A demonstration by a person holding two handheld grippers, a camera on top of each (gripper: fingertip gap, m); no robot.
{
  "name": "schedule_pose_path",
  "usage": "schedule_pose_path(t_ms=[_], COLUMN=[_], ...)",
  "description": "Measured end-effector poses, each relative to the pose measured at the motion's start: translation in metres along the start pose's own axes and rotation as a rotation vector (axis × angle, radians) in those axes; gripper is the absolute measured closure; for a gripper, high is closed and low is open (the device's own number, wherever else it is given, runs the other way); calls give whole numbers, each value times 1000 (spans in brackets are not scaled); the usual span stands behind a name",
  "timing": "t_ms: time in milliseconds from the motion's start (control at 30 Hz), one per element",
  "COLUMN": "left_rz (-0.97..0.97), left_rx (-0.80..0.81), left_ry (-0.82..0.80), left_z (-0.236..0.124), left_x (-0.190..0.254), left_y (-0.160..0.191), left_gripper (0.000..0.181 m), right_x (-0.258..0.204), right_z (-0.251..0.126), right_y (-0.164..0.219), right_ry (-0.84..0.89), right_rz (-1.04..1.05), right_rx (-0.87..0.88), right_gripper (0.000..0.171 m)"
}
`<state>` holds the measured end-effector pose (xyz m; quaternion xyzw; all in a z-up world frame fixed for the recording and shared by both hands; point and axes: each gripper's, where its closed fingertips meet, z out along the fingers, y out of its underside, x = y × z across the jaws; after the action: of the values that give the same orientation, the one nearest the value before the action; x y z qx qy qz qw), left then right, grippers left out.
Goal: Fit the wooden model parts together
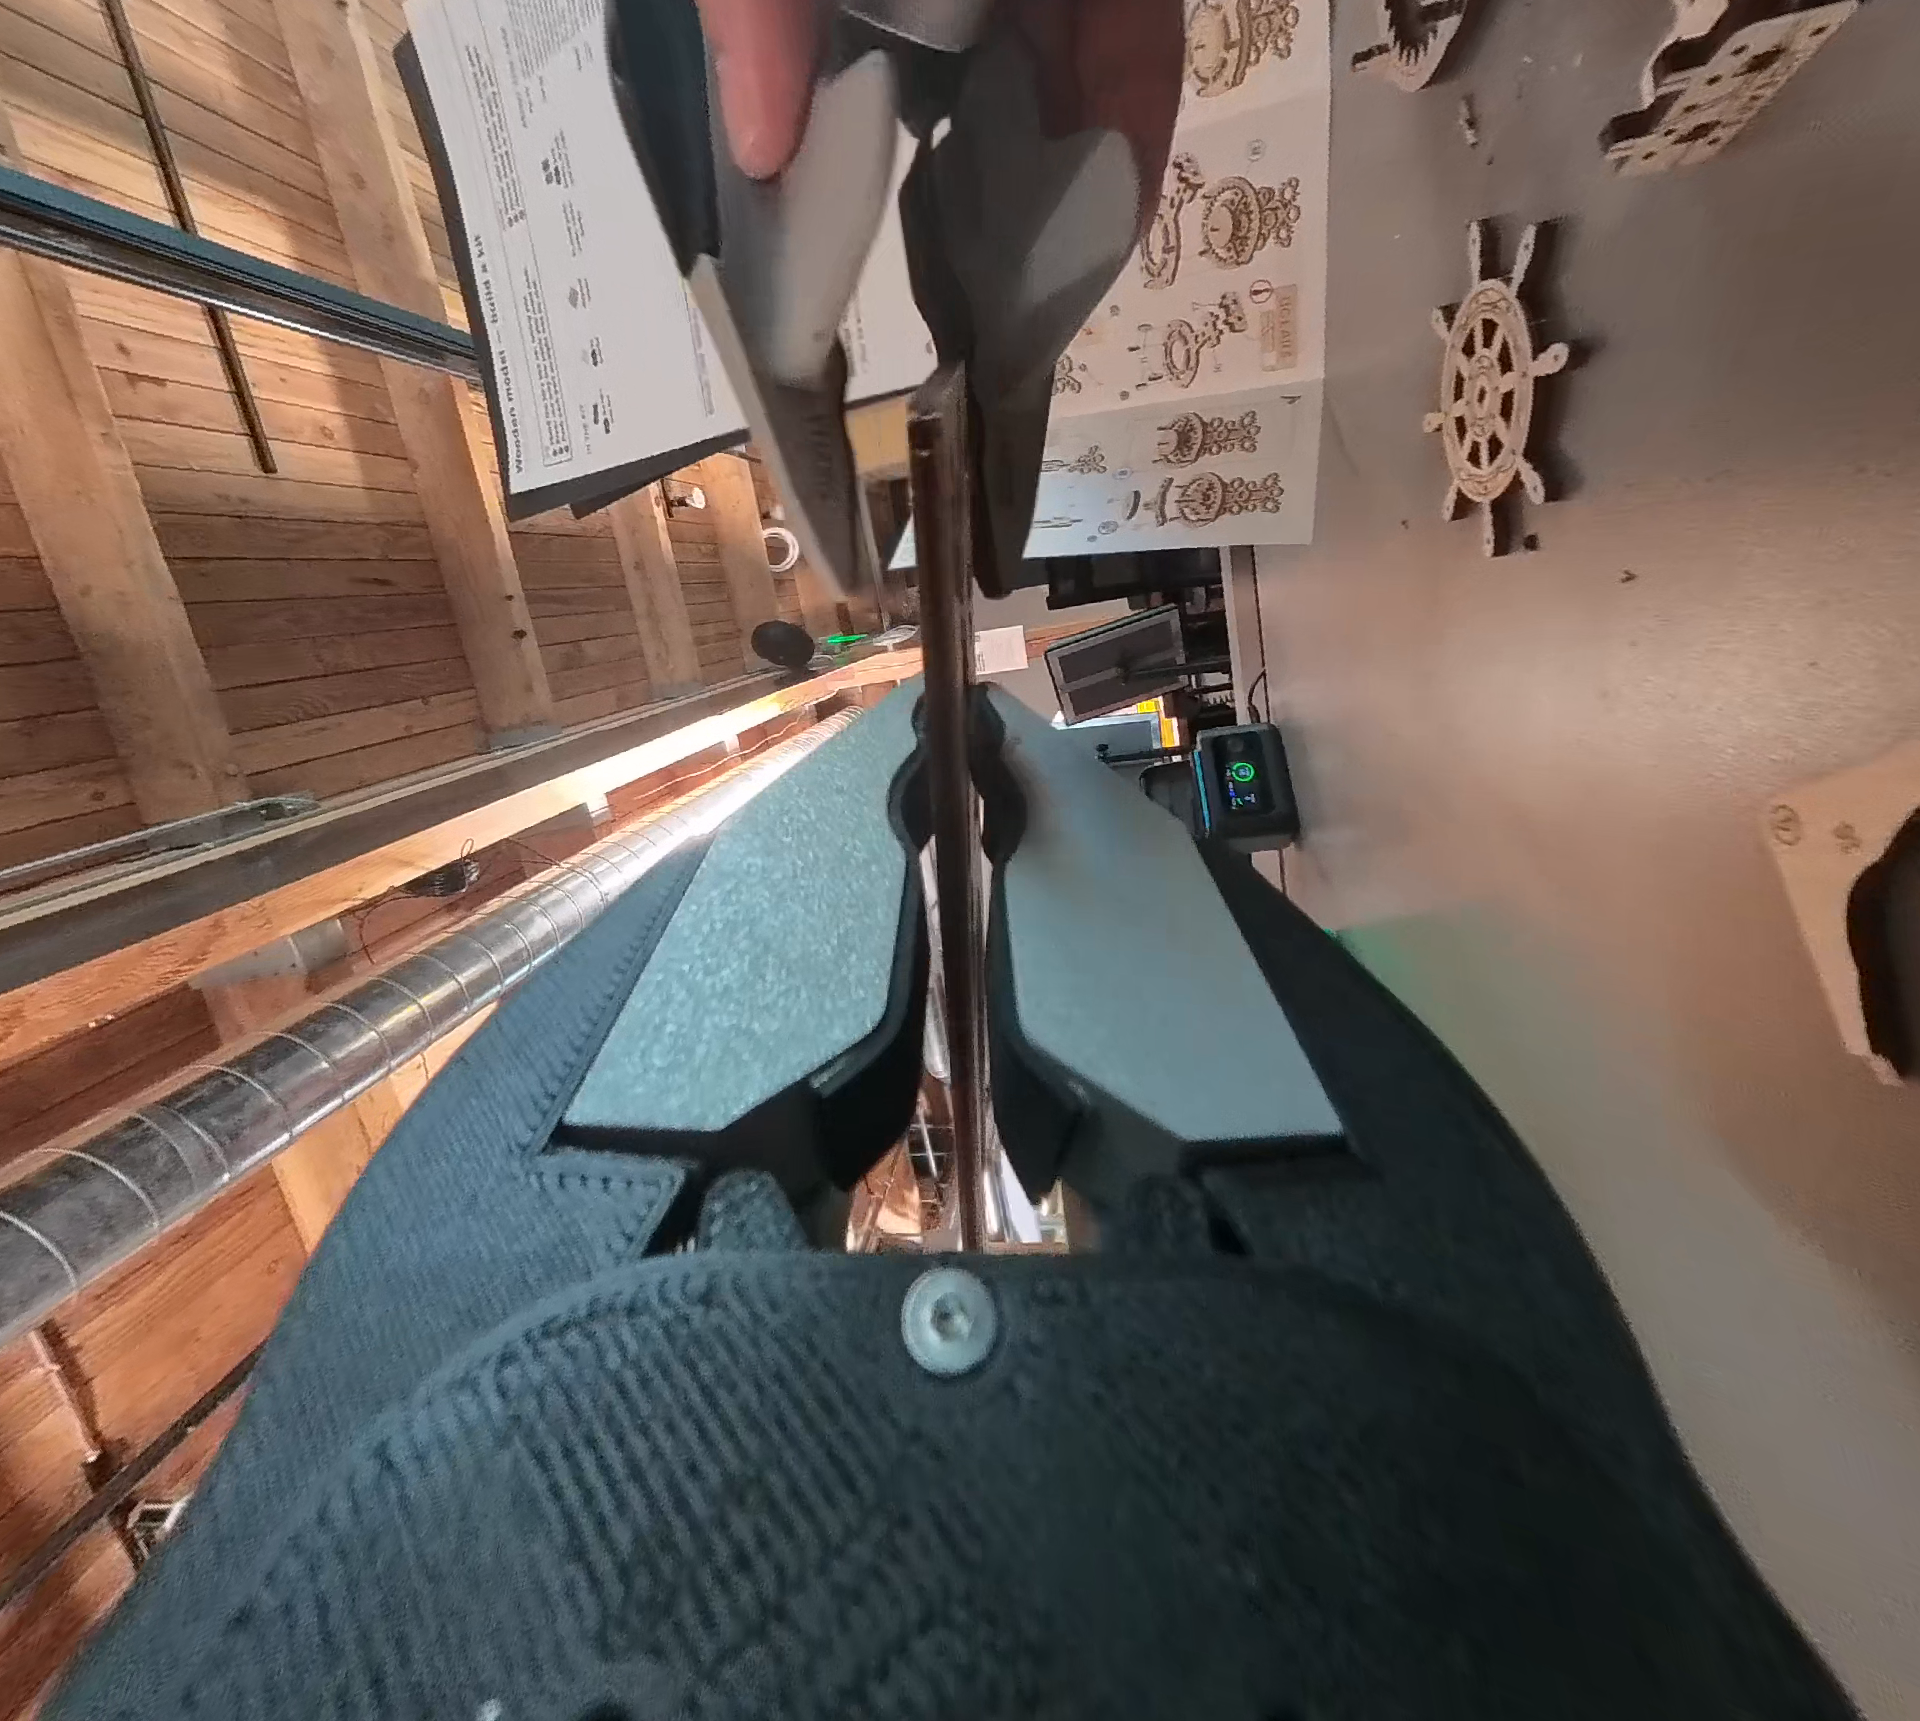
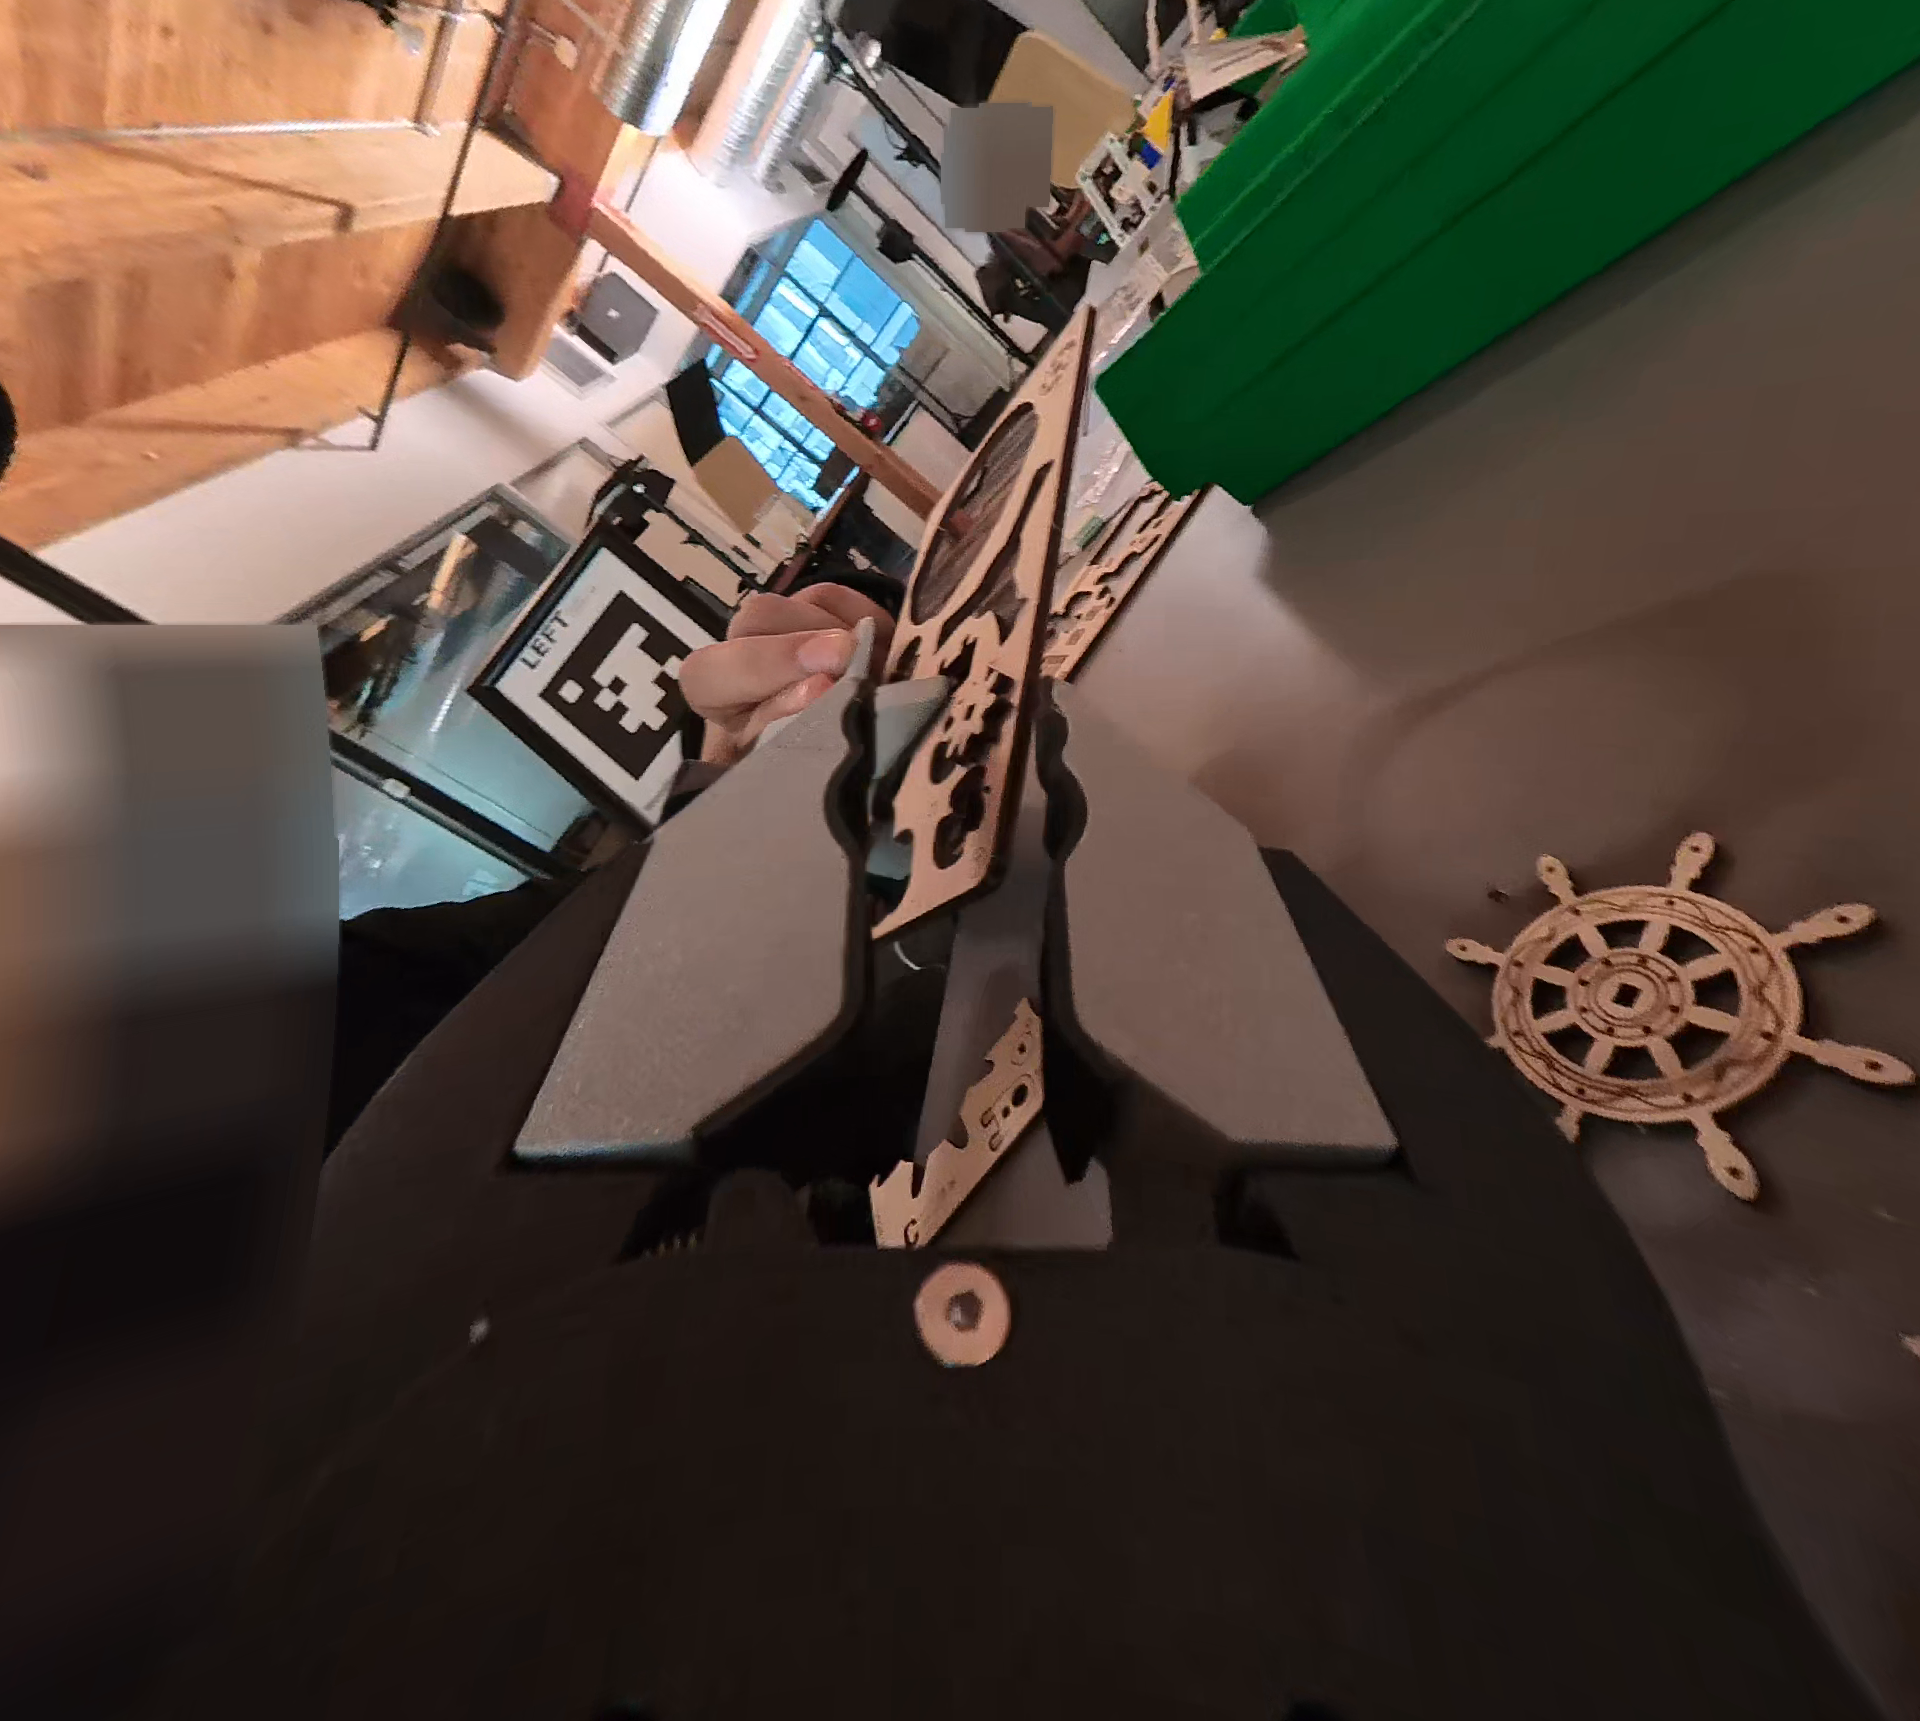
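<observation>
Print on instruction sheet (image 1: 582,217), marker card (image 2: 613,684)

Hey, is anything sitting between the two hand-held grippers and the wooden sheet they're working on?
Nothing visible. The left hand-held gripper is clamped directly on the wooden sheet, seen edge-on, and the right hand-held gripper grips the same cut-out sheet directly too. The ship's wheel lies apart on the table.

Grey table (image 2: 1558,684) with wooden ship's wheel (image 2: 1673,1006), green boxes (image 2: 1558,144)
</observation>
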<state>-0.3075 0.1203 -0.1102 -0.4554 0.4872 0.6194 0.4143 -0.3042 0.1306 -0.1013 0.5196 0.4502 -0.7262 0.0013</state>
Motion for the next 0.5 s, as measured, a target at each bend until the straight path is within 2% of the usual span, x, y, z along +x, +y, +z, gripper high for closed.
schedule_pose_path(t_ms=[133,200,333,500], left_rz=[9,19,29,35], left_rx=[-2,-3,-5,-9], left_ry=[-1,-1,1,11], left_z=[0,0,0,-1], left_x=[2,3,7,10], left_y=[2,3,5,7], left_gripper=[181,181,181,181], right_x=[5,5,7,5], right_z=[-5,-10,-18,-7], right_y=[-4,-9,-14,-3], right_ry=[47,91,250,385], right_rz=[-23,-82,-293,-544], right_rx=[9,24,-8,-118], right_gripper=[131,129,128,129])
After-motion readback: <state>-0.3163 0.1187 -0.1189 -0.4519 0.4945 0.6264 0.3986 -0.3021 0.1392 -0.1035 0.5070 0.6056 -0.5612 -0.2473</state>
